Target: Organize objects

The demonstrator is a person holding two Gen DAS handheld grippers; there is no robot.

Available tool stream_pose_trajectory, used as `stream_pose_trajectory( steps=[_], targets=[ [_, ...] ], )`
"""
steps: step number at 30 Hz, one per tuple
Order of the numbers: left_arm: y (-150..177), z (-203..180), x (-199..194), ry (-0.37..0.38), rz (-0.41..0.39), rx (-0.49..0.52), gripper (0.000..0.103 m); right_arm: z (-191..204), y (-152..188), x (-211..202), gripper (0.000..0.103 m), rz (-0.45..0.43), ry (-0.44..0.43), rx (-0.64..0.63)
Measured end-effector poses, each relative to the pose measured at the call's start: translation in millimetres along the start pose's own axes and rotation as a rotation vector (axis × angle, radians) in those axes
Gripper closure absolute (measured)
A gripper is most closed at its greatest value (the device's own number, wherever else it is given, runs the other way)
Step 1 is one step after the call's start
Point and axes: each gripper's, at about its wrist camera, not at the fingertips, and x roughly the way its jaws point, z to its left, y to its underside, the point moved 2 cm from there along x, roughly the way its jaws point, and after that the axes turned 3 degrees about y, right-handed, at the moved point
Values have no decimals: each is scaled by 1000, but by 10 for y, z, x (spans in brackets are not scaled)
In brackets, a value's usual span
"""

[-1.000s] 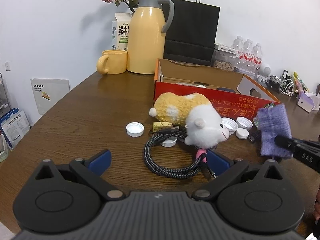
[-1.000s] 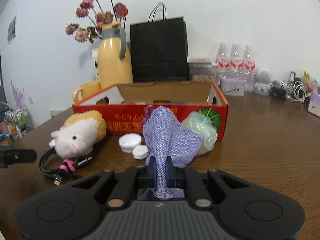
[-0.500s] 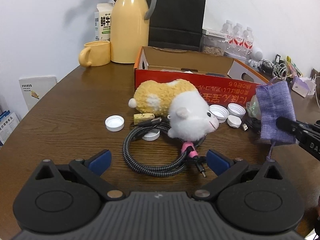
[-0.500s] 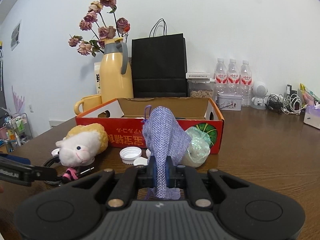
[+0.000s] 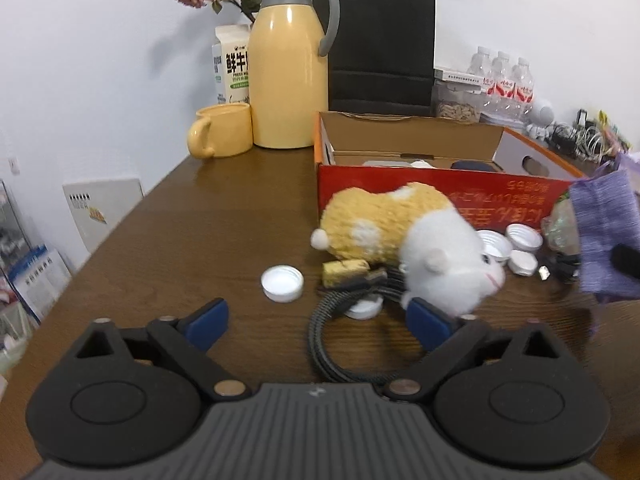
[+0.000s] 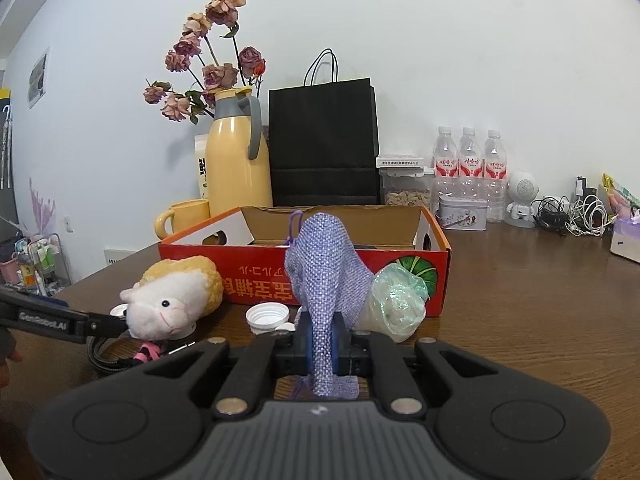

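A yellow-and-white plush hamster (image 5: 404,240) lies on the brown table in front of the red cardboard box (image 5: 440,192), its head resting on a coiled black braided cable (image 5: 344,332). My left gripper (image 5: 320,320) hovers low over the coil with its jaws closing. The cable and a white cap lie between the pads, and the right pad sits against the plush head while the left pad is free. My right gripper (image 6: 322,344) is shut on a purple woven pouch (image 6: 324,264), held upright before the box (image 6: 304,264). One of the left gripper's fingers (image 6: 60,320) reaches toward the plush (image 6: 172,300).
Several white bottle caps (image 5: 282,282) lie around the plush. A crumpled plastic bag (image 6: 396,300) leans on the box. A yellow thermos (image 5: 288,68), mug (image 5: 222,130), milk carton, black paper bag (image 6: 324,144) and water bottles (image 6: 470,164) line the back wall.
My left gripper has moved in toward the plush and cable, and its jaws have narrowed a little. The right gripper still holds the pouch and has tilted slightly upward.
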Motion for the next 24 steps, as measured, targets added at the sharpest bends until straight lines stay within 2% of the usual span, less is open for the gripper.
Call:
stream_pose_trajectory(
  steps=[2, 6, 9, 11, 13, 16, 17, 20, 24],
  targets=[
    [-36, 6, 48, 12, -8, 27, 23, 1, 0, 0, 95, -1, 1, 1],
    [-79, -47, 148, 60, -16, 100, 33, 0, -1, 0, 95, 0, 2, 3],
    [-88, -83, 223, 122, -13, 134, 50, -1, -1, 1, 95, 0, 2, 2],
    [-109, -85, 242, 158, -21, 136, 71, 1, 0, 3, 95, 1, 1, 1],
    [-126, -86, 255, 188, -21, 134, 78, 3, 2, 1, 95, 2, 2, -1],
    [-126, -86, 258, 188, -29, 144, 80, 7, 3, 4, 95, 5, 3, -3],
    [-125, -78, 240, 183, -38, 138, 90, 8, 3, 4, 95, 4, 3, -4],
    [-168, -42, 113, 159, -97, 121, 97, 11, 3, 5, 95, 4, 4, -4],
    [-257, 55, -24, 144, -143, 83, 98, 13, 6, -8, 95, 3, 6, -6]
  ],
)
